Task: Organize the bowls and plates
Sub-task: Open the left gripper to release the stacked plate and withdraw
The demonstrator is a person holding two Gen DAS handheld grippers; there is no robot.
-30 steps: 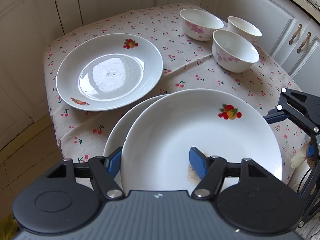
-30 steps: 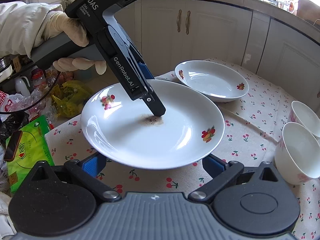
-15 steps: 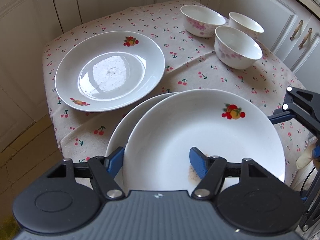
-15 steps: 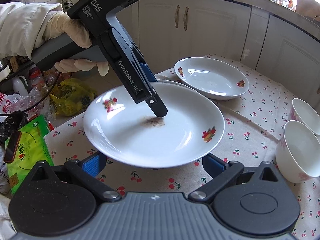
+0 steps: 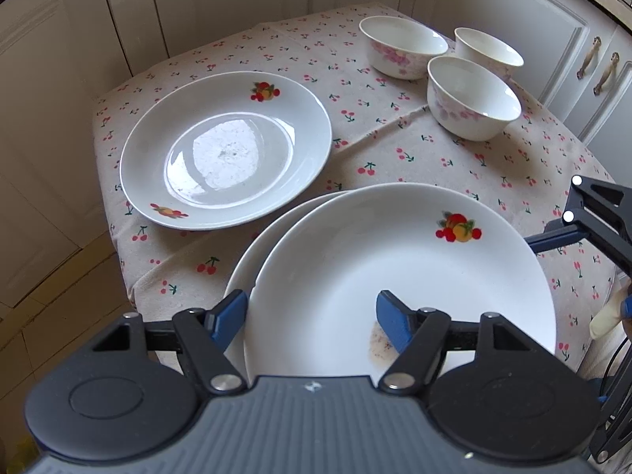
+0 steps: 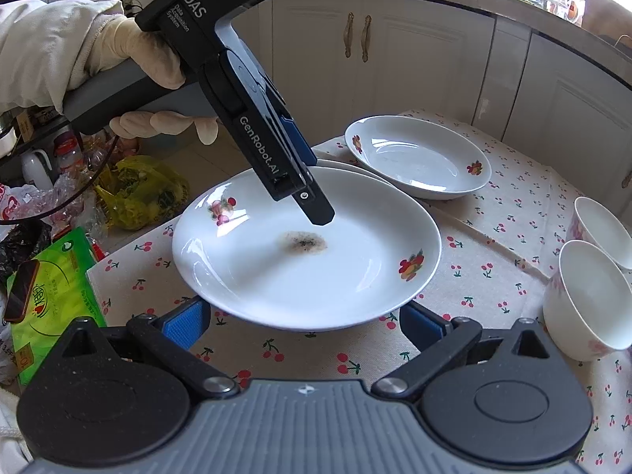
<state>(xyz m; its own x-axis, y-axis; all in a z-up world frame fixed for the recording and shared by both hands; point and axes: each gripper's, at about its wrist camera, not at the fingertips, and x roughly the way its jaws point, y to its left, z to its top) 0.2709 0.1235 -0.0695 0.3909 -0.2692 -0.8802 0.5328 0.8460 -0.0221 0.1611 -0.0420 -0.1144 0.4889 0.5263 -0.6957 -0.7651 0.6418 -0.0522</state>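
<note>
My left gripper [image 5: 312, 316] is shut on the rim of a white plate with fruit prints and a brown stain [image 5: 403, 276], held above a second plate [image 5: 252, 245] on the table. In the right wrist view the left gripper [image 6: 312, 201] clamps this stained plate [image 6: 308, 249] from the far side. My right gripper [image 6: 304, 320] is open, its blue pads on either side below the plate's near rim. A third plate [image 5: 225, 146] lies further back, also seen in the right wrist view [image 6: 418, 158]. Three white bowls with pink flowers [image 5: 470, 98] stand together.
The table has a cherry-print cloth [image 5: 395, 150]. White cabinets [image 6: 414, 59] surround it. Left of the table are a green box [image 6: 51, 296] and plastic bags [image 6: 138, 193]. Two bowls [image 6: 584, 296] stand at the right in the right wrist view.
The held plate has moved a little further over the plate beneath it. The left gripper has kept its hold; the right gripper has stayed open.
</note>
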